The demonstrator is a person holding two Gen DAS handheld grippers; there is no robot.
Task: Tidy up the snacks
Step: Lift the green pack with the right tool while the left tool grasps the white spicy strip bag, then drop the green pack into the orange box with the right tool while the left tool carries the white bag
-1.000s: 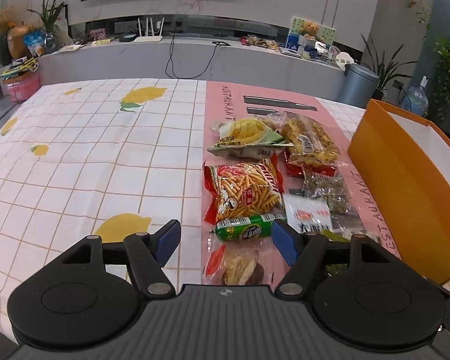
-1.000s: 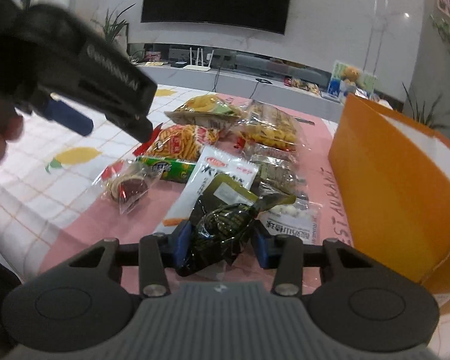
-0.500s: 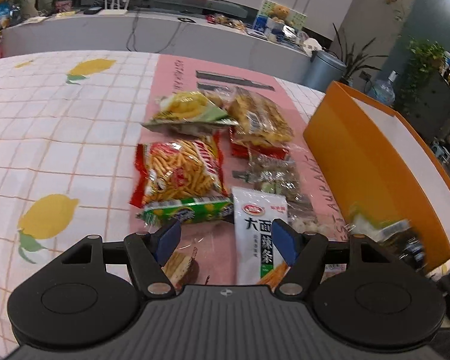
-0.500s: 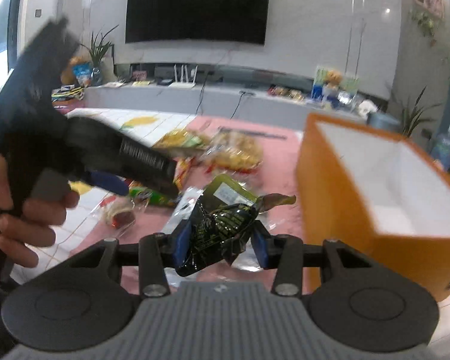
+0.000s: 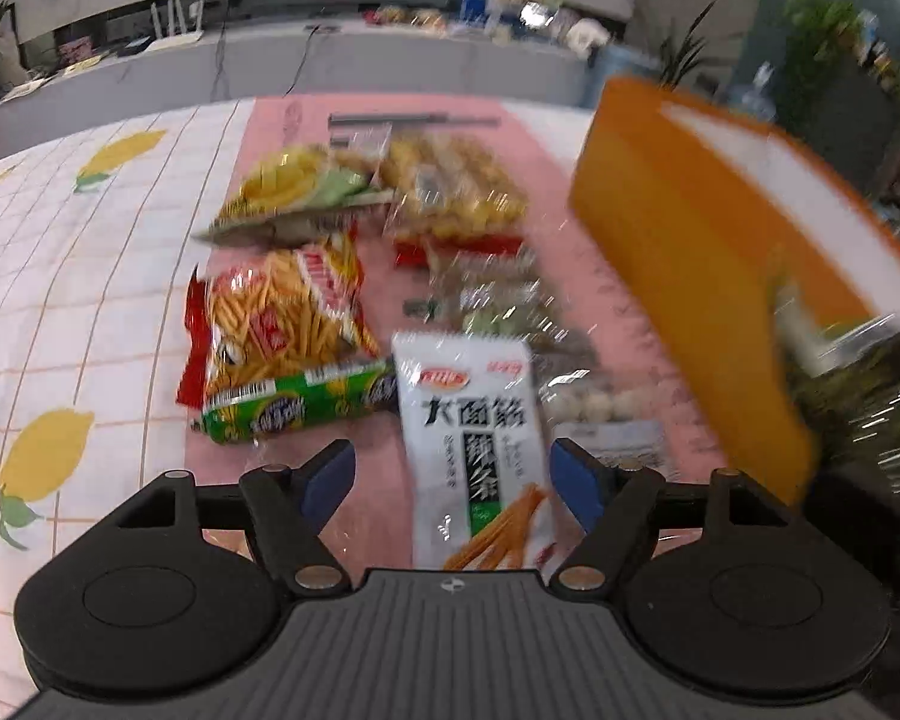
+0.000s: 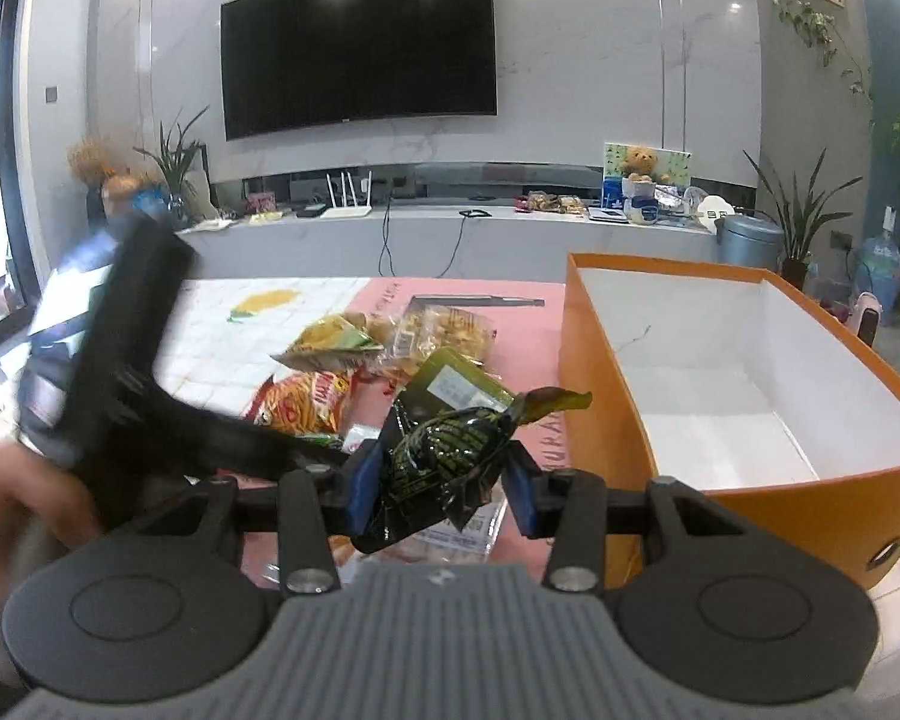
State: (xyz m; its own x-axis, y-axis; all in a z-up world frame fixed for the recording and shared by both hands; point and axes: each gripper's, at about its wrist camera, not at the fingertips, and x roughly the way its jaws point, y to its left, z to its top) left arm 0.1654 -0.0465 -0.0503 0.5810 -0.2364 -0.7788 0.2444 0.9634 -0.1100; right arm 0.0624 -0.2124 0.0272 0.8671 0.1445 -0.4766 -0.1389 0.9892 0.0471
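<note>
Gripping a dark green snack packet [image 6: 444, 456] above the table beside the orange box [image 6: 618, 420], the right gripper [image 6: 444, 489] hovers; the left gripper [image 5: 453, 477] hangs spread wide over a white packet [image 5: 474, 432].

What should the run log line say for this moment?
right gripper: shut on dark green packet, lifted beside orange box | left gripper: open above white noodle-snack packet

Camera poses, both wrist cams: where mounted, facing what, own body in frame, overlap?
Left wrist: on the left gripper, angled down at the white noodle-snack packet between open fingers.
Right wrist: on the right gripper, facing the TV wall, clamping a dark green packet; the person's hand shows left.
Shared: orange box, snack pile.
</note>
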